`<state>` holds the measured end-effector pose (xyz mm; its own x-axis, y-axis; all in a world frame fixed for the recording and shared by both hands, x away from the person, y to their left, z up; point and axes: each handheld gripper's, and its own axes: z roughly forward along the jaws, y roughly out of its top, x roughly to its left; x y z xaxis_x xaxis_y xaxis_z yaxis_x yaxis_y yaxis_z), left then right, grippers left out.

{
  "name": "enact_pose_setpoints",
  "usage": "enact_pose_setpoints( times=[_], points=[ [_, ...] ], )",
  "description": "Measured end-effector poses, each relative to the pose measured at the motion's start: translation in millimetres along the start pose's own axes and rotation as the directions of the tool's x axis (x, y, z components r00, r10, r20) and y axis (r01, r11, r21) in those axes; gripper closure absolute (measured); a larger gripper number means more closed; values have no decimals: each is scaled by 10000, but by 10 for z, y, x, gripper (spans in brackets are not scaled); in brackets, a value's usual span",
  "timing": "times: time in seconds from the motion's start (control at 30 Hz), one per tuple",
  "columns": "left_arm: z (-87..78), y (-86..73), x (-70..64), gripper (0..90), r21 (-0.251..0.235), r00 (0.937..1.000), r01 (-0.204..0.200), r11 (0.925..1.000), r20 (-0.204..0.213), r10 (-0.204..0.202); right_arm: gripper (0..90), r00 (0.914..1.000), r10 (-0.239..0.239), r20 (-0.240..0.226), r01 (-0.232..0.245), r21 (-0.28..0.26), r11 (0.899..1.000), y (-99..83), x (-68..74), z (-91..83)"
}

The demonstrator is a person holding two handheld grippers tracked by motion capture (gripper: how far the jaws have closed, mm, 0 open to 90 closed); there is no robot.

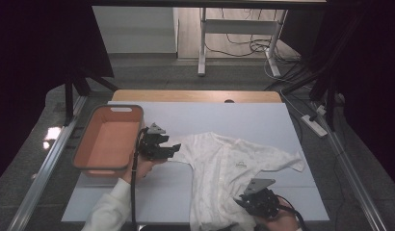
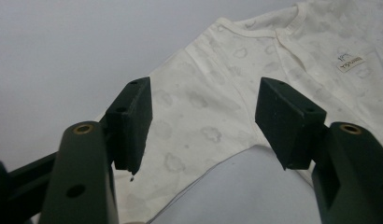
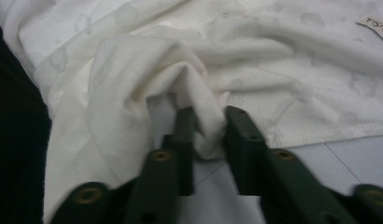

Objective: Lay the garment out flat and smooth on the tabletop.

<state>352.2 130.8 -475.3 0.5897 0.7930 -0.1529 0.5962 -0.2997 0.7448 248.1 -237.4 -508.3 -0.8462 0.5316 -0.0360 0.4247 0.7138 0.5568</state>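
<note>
The right gripper (image 3: 208, 135) pinches a bunched fold of the cream cloud-printed baby garment (image 1: 229, 166) at its lower hem, the pinched cloth hiding the jaw tips. The left gripper (image 2: 203, 126) hovers wide open over one sleeve. The garment lies spread on the white-covered bench (image 1: 263, 120), its bottom edge cut off, beside an orange plastic tub (image 1: 109, 139).

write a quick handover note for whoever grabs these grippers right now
Left gripper: jaws open, poised over the sleeve of the white garment, nothing held.
Right gripper: jaws shut on a bunched fold at the garment's lower edge.
The garment lies spread on the white mat; the orange bin stands at the left with nothing in it.
Done: one grasp at the hem.
Left, probably: grasp the sleeve, fold, move the garment to the bin.
</note>
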Motion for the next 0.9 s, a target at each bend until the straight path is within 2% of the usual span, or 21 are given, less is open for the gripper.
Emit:
enact_pose_setpoints(
  times=[0.07, 0.23, 0.3, 0.4, 0.5, 0.67, 0.9],
  points=[
    [0, 0, 1, 371, 6, 10000, -2, 10000, 0, 2, 845, 10000, -40, -80, 40, 43, 10000, 2, -8, -6],
    [-3, 0, 3, 371, -10, 10000, 2, 10000, -2, -2, 859, 9998, -45, -197, 46, 27, 10000, -1, -47, -57],
    [-7, 0, 9, 371, -19, 10000, 3, 10000, -1, -3, 861, 10000, 0, 87, 1, -154, 9999, -12, -83, -164],
    [-9, -2, 18, 371, -22, 10000, 13, 10000, -6, -13, 863, 9982, 343, 488, -311, -642, 9974, -27, -174, -344],
    [-10, -1, 15, 371, -28, 10000, 10, 10000, -14, -10, 863, 9954, 576, 765, -514, -803, 9954, -68, -272, -436],
    [-2, -1, 14, 371, 15, 10000, 10, 10000, -11, -10, 862, 9922, 759, 989, -699, -631, 9956, -155, -380, -406],
    [-6, -1, 10, 371, -6, 10000, 8, 10000, -8, -8, 836, 9911, 636, 1172, -599, -351, 9976, -184, -405, -340]
  ],
)
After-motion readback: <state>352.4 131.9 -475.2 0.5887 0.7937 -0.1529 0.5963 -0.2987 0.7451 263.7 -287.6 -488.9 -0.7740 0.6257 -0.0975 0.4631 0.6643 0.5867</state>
